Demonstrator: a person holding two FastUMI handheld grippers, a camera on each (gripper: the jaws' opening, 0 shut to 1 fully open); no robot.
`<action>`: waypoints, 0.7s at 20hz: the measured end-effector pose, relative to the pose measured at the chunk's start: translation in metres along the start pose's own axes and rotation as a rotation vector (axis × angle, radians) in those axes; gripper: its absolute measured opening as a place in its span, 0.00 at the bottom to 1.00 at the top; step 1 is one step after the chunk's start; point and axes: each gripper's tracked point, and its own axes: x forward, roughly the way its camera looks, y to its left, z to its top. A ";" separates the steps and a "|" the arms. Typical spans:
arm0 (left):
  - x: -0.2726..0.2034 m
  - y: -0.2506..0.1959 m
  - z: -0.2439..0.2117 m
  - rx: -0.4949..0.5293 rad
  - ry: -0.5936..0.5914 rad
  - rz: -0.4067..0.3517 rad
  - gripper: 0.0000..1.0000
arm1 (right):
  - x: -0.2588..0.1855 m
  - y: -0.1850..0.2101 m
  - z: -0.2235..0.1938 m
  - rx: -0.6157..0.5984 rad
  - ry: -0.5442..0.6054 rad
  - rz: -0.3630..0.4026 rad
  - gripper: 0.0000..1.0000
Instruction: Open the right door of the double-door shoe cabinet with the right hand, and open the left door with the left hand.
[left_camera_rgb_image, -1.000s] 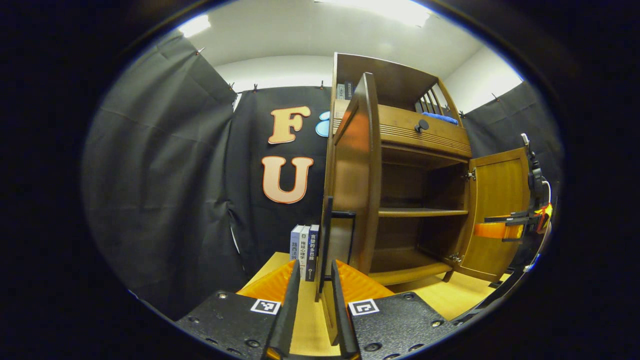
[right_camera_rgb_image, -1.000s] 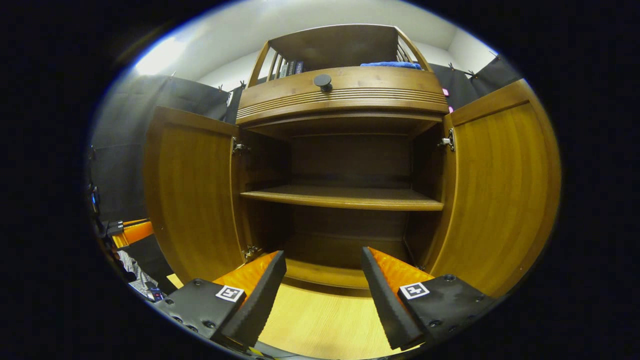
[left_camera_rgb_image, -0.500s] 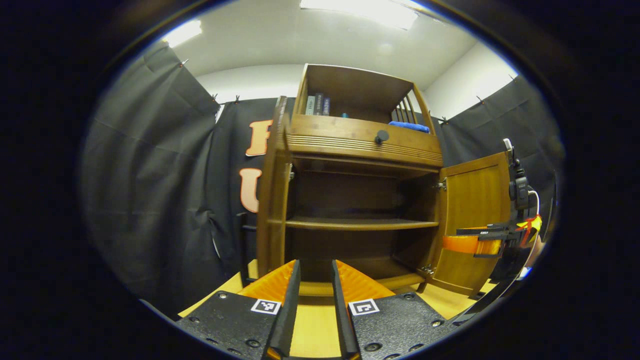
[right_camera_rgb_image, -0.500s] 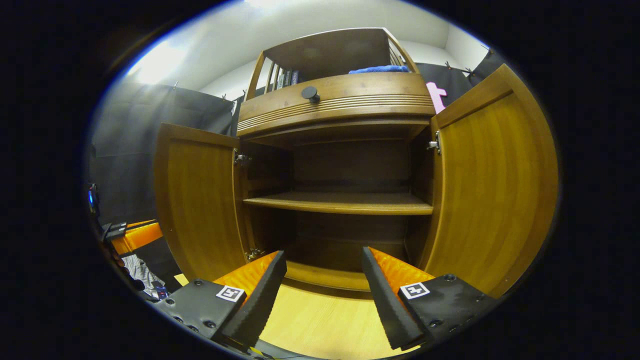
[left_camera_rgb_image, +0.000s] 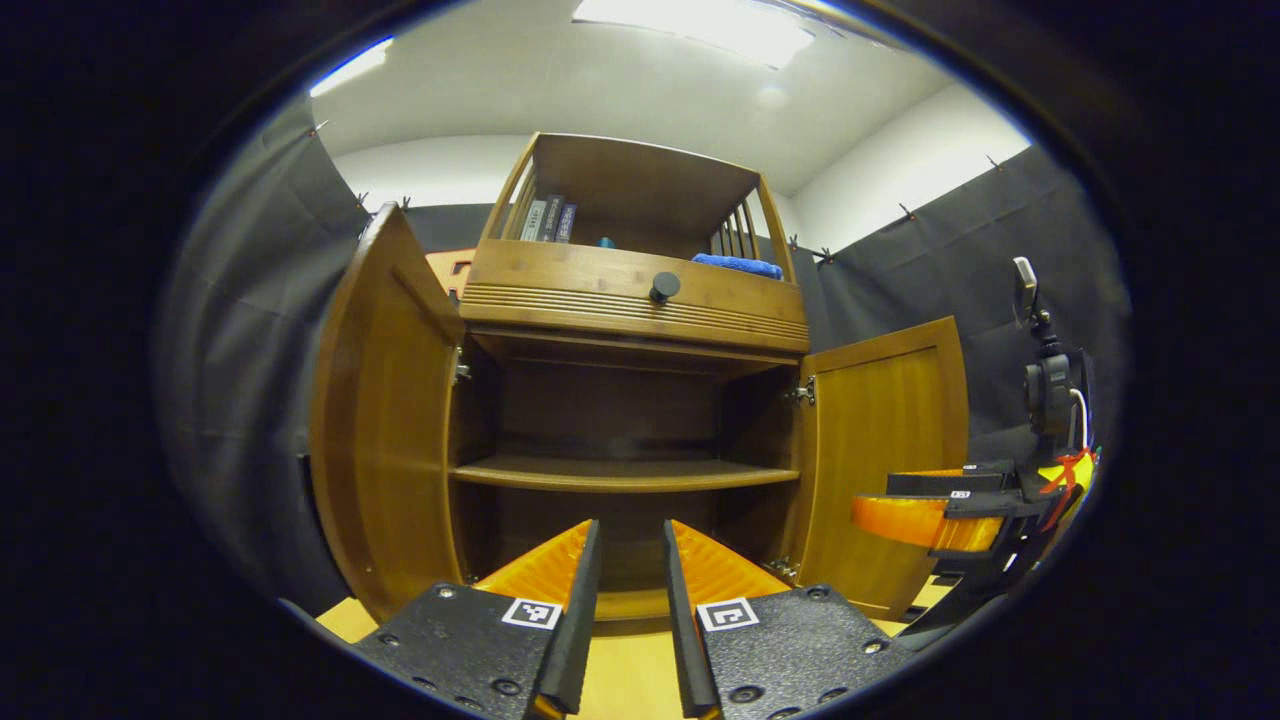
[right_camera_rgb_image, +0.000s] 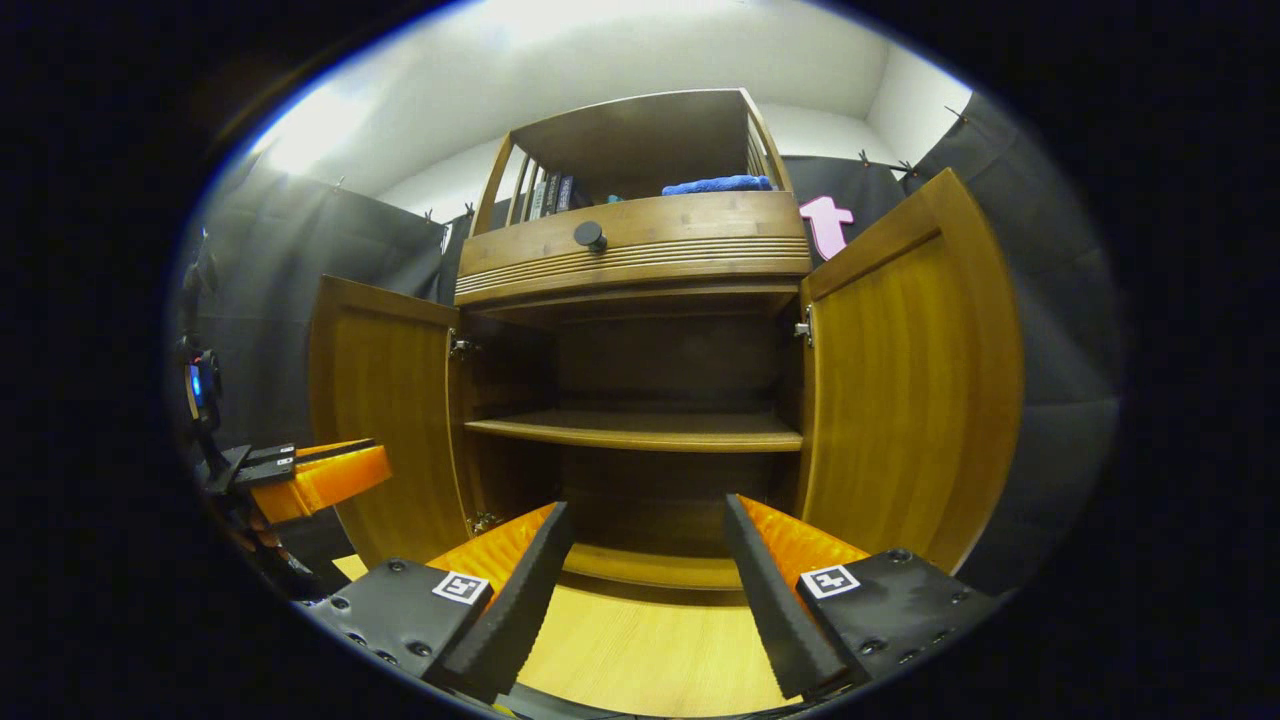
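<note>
Fingers (left_camera_rgb_image: 578, 610) of the left gripper (left_camera_rgb_image: 628, 600) stand with a narrow gap between them and grip nothing; they point at the open shoe cabinet (left_camera_rgb_image: 630, 300) from in front and below. Those of the right gripper (right_camera_rgb_image: 645, 590) are spread wide, likewise empty, aimed at the cabinet's lower compartment.

Both doors are swung out. In the left gripper view the left door (left_camera_rgb_image: 375, 440) stands open at the cabinet's left side and the right door (left_camera_rgb_image: 880, 450) at its right, each hanging on hinges at the cabinet's side walls. Inside is one bare middle shelf (left_camera_rgb_image: 620, 475) with a dark compartment above and below it. A drawer front with a round dark knob (left_camera_rgb_image: 663, 288) runs across above the doors, and the open top shelf holds a few books (left_camera_rgb_image: 545, 220) and a folded blue cloth (left_camera_rgb_image: 738, 264) (a small blue thing between them is perhaps a bottle, too small to tell).

The cabinet rests on a light wooden table (right_camera_rgb_image: 650, 650). The right gripper also shows at the far right of the left gripper view, just beyond the right door's edge, apart from it.
</note>
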 end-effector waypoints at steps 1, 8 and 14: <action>0.002 -0.003 0.000 -0.011 0.000 0.000 0.29 | -0.005 -0.002 -0.002 0.005 0.005 -0.007 0.94; 0.013 -0.012 -0.005 -0.053 0.006 0.014 0.73 | -0.027 -0.025 -0.007 0.012 0.023 -0.062 0.98; 0.008 0.003 -0.007 -0.090 0.011 0.070 0.94 | -0.028 -0.028 -0.010 0.021 0.035 -0.068 0.94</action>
